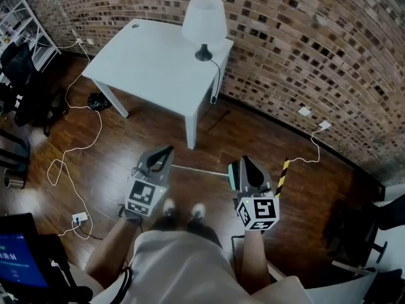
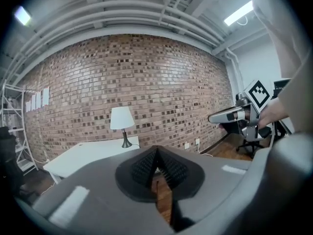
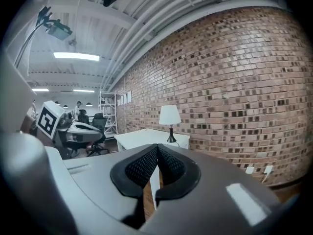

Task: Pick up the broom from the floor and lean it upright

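Left gripper (image 1: 166,151) and right gripper (image 1: 245,162) clenched empty, broom (image 1: 199,170) on floor (image 1: 126,145) between and beneath them

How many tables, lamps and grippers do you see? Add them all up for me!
Table: 1
Lamp: 1
Grippers: 2, the left gripper and the right gripper
Total: 4

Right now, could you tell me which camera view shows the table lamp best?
The head view: the lamp is largest there, with shade, base and cord on the white table. The right gripper view shows the lamp small, side-on; the left gripper view shows the lamp likewise.
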### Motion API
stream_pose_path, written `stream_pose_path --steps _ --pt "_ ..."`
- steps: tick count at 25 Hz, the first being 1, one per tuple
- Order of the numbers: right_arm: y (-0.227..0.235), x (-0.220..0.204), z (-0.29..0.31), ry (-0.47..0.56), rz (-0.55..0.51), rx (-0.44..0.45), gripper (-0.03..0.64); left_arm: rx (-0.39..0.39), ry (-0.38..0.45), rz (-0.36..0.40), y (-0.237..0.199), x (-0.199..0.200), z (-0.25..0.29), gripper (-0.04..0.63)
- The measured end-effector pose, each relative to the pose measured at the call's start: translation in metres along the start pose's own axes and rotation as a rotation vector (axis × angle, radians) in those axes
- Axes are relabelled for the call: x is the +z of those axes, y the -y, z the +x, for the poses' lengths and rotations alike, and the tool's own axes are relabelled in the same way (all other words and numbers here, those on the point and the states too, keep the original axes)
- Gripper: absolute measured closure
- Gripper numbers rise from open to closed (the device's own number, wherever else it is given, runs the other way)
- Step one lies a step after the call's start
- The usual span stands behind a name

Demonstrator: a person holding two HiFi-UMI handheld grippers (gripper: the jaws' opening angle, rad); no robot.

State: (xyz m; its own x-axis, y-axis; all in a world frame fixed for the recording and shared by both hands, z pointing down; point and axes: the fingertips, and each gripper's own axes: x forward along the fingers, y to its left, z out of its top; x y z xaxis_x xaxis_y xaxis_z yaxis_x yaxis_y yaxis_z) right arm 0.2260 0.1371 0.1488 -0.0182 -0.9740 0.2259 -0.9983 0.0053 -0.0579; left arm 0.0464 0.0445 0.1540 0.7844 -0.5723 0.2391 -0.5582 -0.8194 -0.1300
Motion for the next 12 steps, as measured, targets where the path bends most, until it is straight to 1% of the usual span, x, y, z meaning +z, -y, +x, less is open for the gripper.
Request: stream_pose_path --steps 4,7,9,11,12 --pt "-0.002 -0.005 0.018 -0.017 0.011 0.005 0.603 0.004 0.002 -0.001 -0.014 0.004 0.019 0.595" --pt "-0.002 -0.018 0.035 -0.054 0.019 0.013 0.603 0.009 -0.007 -0.014 -0.024 -0.006 0.029 0.595" --pt "-0.005 -0.032 0.048 -0.093 -0.014 0.029 0.603 0.021 -0.022 -0.033 -0.03 -0.02 0.032 0.595" --pt "-0.015 -0.047 0.062 -0.137 -0.07 0.068 0.603 0.031 -0.056 -0.042 -0.038 -0.039 0.033 0.595" --pt "-0.021 -0.055 0.07 -0.153 -0.078 0.09 0.601 0.034 -0.079 -0.042 -0.043 -0.05 0.034 0.595"
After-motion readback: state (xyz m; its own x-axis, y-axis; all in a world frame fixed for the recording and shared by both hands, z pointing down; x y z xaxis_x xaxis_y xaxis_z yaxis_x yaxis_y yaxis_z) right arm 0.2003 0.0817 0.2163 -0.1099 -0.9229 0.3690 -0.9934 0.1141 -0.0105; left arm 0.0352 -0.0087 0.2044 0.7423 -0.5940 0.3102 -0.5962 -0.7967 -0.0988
